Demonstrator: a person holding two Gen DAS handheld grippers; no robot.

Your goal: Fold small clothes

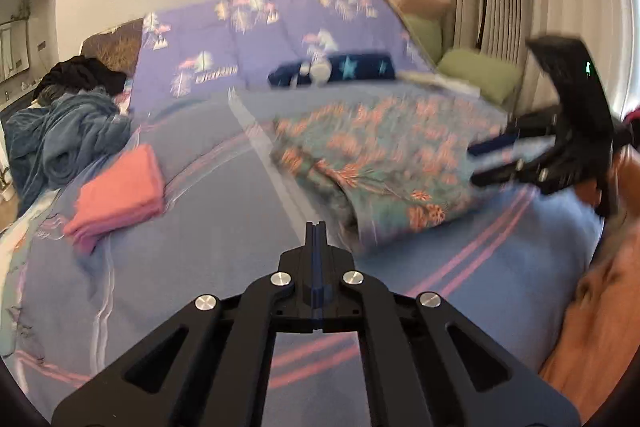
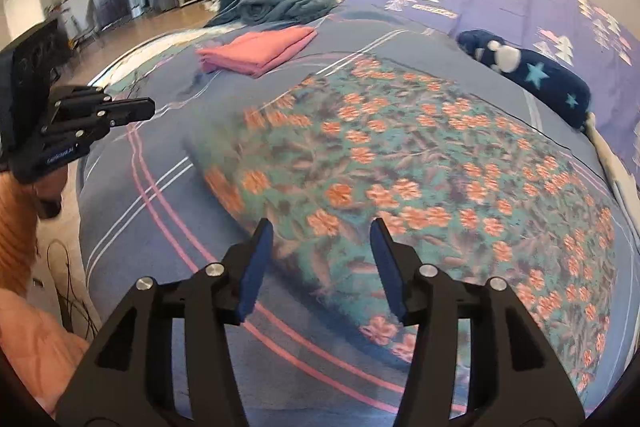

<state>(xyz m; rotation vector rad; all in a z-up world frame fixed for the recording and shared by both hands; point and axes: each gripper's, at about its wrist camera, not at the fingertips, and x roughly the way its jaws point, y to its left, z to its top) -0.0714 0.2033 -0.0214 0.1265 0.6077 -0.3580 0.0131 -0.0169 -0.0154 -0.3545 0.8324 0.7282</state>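
A teal garment with orange flowers (image 1: pixel 380 155) (image 2: pixel 420 167) lies spread on the bed, one edge folded over itself. My right gripper (image 2: pixel 320 227) is open above the garment's near edge, and nothing is pinched between its blue pads. The left wrist view shows it (image 1: pixel 476 165) at the garment's right side. My left gripper (image 1: pixel 316 227) is shut with nothing in it, over bare bedcover just short of the garment. In the right wrist view it (image 2: pixel 148 107) hangs at the far left, apart from the cloth.
A folded pink cloth (image 1: pixel 120 191) (image 2: pixel 260 51) rests on the striped blue bedcover (image 1: pixel 200 267). Behind are a crumpled blue blanket (image 1: pixel 68 139), black clothes (image 1: pixel 80 75), a purple quilt (image 1: pixel 280 39), a navy star pillow (image 1: pixel 352 69) and green cushions (image 1: pixel 476 71). An orange sleeve (image 1: pixel 600 307) is at the bed's edge.
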